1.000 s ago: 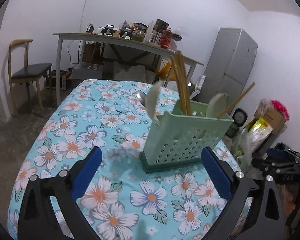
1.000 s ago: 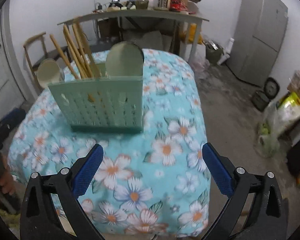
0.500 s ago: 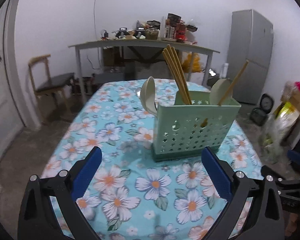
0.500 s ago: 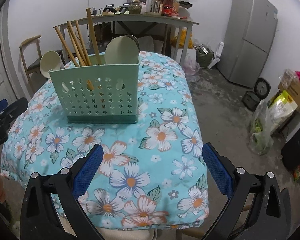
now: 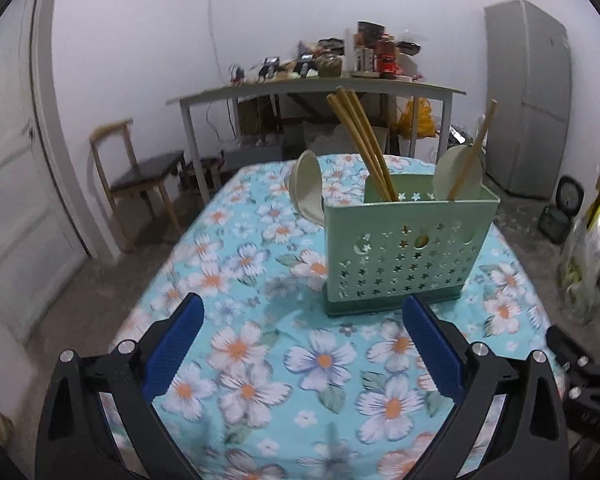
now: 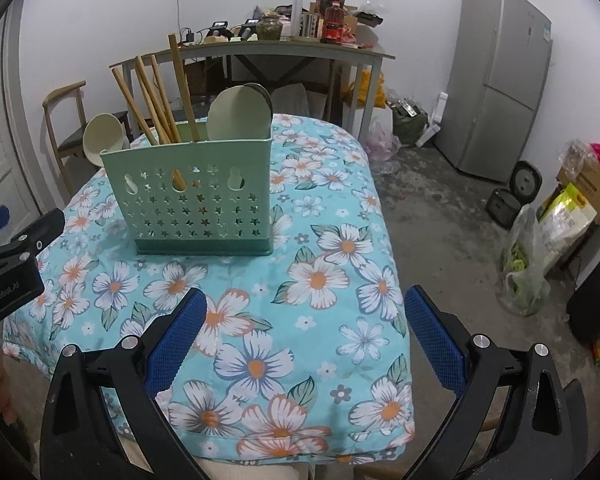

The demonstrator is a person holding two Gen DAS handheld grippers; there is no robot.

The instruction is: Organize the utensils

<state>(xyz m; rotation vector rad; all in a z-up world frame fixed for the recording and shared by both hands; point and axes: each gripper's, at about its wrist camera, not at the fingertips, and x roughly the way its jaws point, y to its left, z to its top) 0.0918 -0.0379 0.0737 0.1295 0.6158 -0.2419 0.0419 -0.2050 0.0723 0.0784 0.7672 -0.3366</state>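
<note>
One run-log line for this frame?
left hand-held gripper: open, empty | right hand-held gripper: open, empty | utensil holder: upright on table, chopsticks and spoons inside

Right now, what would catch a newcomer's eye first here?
A pale green utensil holder stands on the turquoise floral tablecloth, with wooden chopsticks and cream spoons sticking up out of it. Behind it are a cluttered grey table and a silver fridge.

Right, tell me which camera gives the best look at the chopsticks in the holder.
The right wrist view. There the chopsticks fan apart, so single sticks can be told, and one stands apart from the rest above the green holder. The left wrist view shows a tight bundle overlapping, plus one stick leaning across a spoon.
</note>
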